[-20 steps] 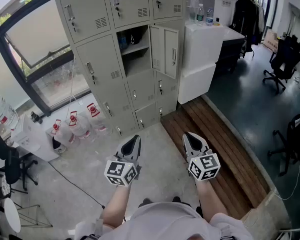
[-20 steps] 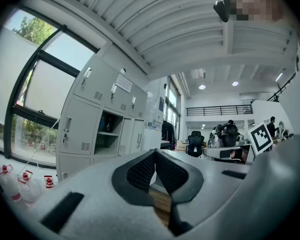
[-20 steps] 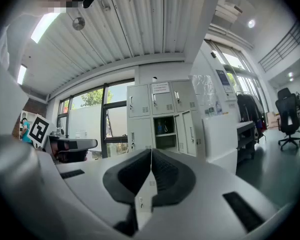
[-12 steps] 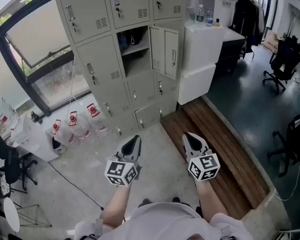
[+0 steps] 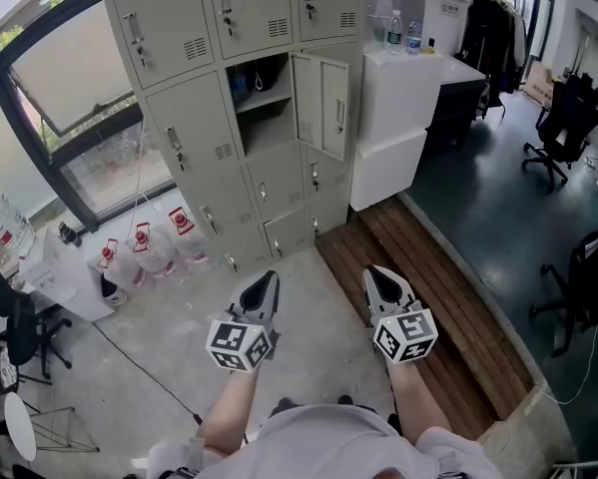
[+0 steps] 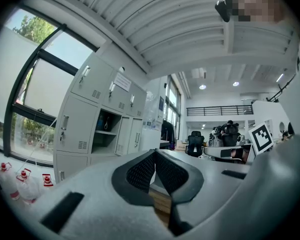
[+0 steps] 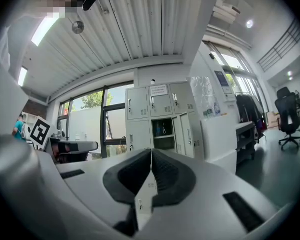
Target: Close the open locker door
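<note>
Lockers (image 5: 194, 118) stood in a grey bank against the window wall, three columns wide. One compartment (image 5: 262, 96) in the middle column, second row from the top in view, was open. Its locker door (image 5: 323, 105) was swung out to the right on its hinge, handle side towards the room. A shelf showed inside, with something blue (image 5: 240, 88) at the back left; I could not make out what it was.

The left gripper (image 5: 270, 276) was held low over the concrete floor, well short of the lockers. Its jaws were together at the tips and nothing was between them. The right gripper (image 5: 377, 270) was level with it, just at the edge of the wooden floor strip (image 5: 448, 312), jaws likewise pressed together and empty. Neither one touched the door.

From the left gripper view the open compartment sat left of the closed tips; from the right gripper view it sat directly above them.

Water jugs (image 5: 144, 252) with red caps stood on the floor at the foot of the lockers, left side. A white cabinet (image 5: 403, 118) was just beside the lockers on the right, with bottles (image 5: 402, 30) on top. An office chair (image 5: 558, 128) stood well apart on the dark floor.
</note>
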Action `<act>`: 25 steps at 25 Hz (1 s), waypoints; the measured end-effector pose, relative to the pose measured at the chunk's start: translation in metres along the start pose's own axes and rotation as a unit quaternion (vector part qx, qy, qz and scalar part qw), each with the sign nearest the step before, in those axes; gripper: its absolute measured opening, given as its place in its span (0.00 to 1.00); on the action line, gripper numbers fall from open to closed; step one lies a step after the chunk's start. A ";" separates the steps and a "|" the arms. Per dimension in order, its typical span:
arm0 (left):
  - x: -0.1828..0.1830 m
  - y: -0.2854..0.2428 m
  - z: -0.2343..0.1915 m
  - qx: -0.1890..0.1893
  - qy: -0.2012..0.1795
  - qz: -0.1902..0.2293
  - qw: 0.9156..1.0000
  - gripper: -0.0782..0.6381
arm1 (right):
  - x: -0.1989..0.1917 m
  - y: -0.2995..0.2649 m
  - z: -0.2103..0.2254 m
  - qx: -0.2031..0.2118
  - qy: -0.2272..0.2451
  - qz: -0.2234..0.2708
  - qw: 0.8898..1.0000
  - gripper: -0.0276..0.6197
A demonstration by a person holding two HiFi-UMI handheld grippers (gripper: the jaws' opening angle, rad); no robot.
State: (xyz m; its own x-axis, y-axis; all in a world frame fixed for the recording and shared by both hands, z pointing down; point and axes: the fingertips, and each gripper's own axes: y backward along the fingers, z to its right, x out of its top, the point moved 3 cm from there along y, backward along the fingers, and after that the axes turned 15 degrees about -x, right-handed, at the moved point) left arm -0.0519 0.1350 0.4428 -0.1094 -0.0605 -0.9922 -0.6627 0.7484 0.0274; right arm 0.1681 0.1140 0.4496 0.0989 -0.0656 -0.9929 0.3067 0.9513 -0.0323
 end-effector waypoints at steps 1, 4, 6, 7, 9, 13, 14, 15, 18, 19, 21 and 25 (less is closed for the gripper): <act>0.000 -0.004 0.003 0.001 -0.001 0.000 1.000 0.12 | 0.001 0.001 0.005 0.001 0.000 0.000 1.000 0.06; -0.003 -0.017 0.014 0.007 -0.002 0.002 1.000 0.12 | 0.001 0.003 0.023 0.009 0.000 0.001 1.000 0.06; -0.004 -0.026 0.022 0.012 -0.002 0.005 1.000 0.12 | 0.000 0.004 0.036 0.014 0.002 -0.002 1.000 0.06; -0.005 -0.030 0.026 0.015 -0.003 0.006 1.000 0.12 | 0.000 0.004 0.043 0.017 0.004 -0.004 1.000 0.06; -0.007 -0.039 0.034 0.019 -0.004 0.006 1.000 0.12 | 0.000 0.005 0.056 0.021 0.008 -0.006 1.000 0.06; -0.014 -0.056 0.041 0.026 -0.002 0.001 1.000 0.12 | -0.002 0.000 0.077 0.023 0.008 -0.009 1.000 0.06; -0.014 -0.059 0.041 0.027 -0.002 0.001 1.000 0.12 | -0.003 -0.003 0.080 0.023 0.006 -0.010 1.000 0.06; -0.015 -0.062 0.041 0.027 -0.003 0.000 1.000 0.12 | -0.003 -0.006 0.083 0.024 0.004 -0.011 1.000 0.06; -0.013 -0.074 0.032 0.028 -0.004 -0.001 1.000 0.12 | -0.003 -0.017 0.087 0.028 0.003 -0.012 1.000 0.06; -0.012 -0.078 0.028 0.028 -0.004 -0.001 1.000 0.12 | -0.003 -0.022 0.088 0.029 0.003 -0.013 1.000 0.06; -0.013 -0.088 0.017 0.027 -0.004 0.000 1.000 0.12 | -0.005 -0.036 0.089 0.029 0.003 -0.014 0.999 0.06; -0.015 -0.109 -0.018 0.018 -0.002 -0.001 1.000 0.12 | -0.009 -0.072 0.088 0.021 0.005 -0.018 1.000 0.06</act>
State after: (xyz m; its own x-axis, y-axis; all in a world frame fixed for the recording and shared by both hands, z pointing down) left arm 0.0088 0.0422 0.4566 -0.1048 -0.0584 -0.9928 -0.6364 0.7711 0.0218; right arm 0.2284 0.0192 0.4712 0.0784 -0.0956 -0.9923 0.3496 0.9348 -0.0625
